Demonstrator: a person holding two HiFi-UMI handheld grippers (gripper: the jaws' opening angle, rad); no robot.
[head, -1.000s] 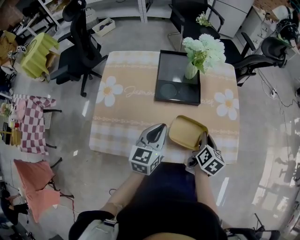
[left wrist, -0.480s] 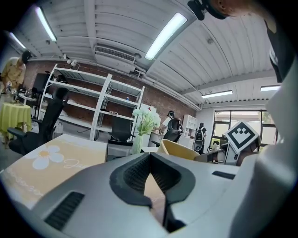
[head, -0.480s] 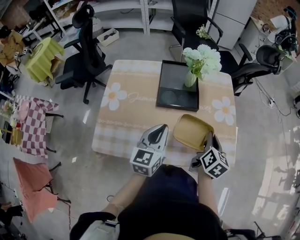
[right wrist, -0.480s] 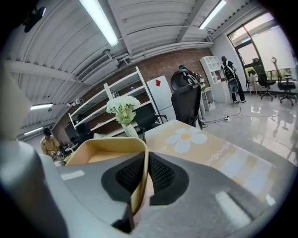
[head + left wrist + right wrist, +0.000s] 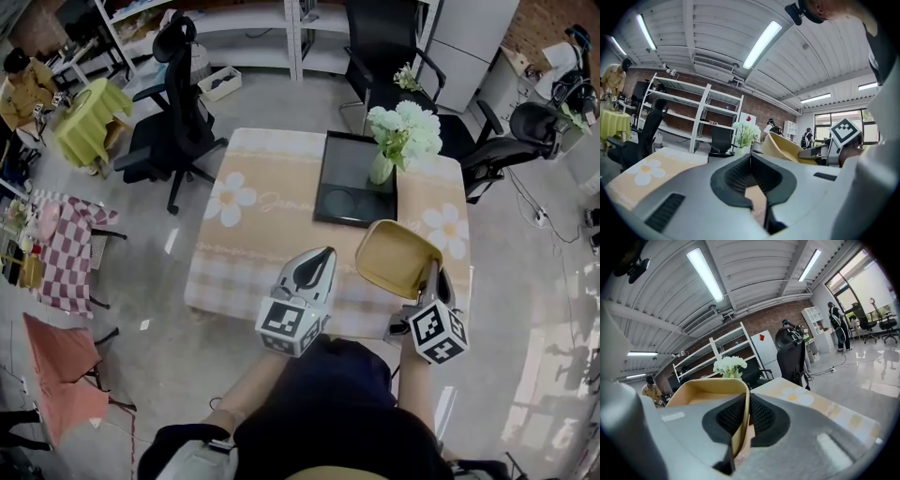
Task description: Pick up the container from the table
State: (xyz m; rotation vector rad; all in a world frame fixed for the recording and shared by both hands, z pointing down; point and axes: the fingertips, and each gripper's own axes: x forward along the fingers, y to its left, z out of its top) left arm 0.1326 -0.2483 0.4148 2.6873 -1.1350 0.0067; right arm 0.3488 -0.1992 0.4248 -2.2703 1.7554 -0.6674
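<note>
The yellow container is an open shallow tub, tilted, held off the table near its front right corner. My right gripper is shut on its near rim, and in the right gripper view the thin yellow wall is pinched between the black pads of that gripper. To the left of the container, my left gripper hangs over the table's front edge, jaws shut and holding nothing. The left gripper view shows that gripper closed, with the container off to its right.
The table has an orange flowered cloth. A black tray lies at the back, with a vase of white flowers on it. Black office chairs stand at the left, back and right. A checked cloth lies on the floor at the left.
The right gripper has lifted the container up off the table. The left gripper has risen a little beside it, still shut.
</note>
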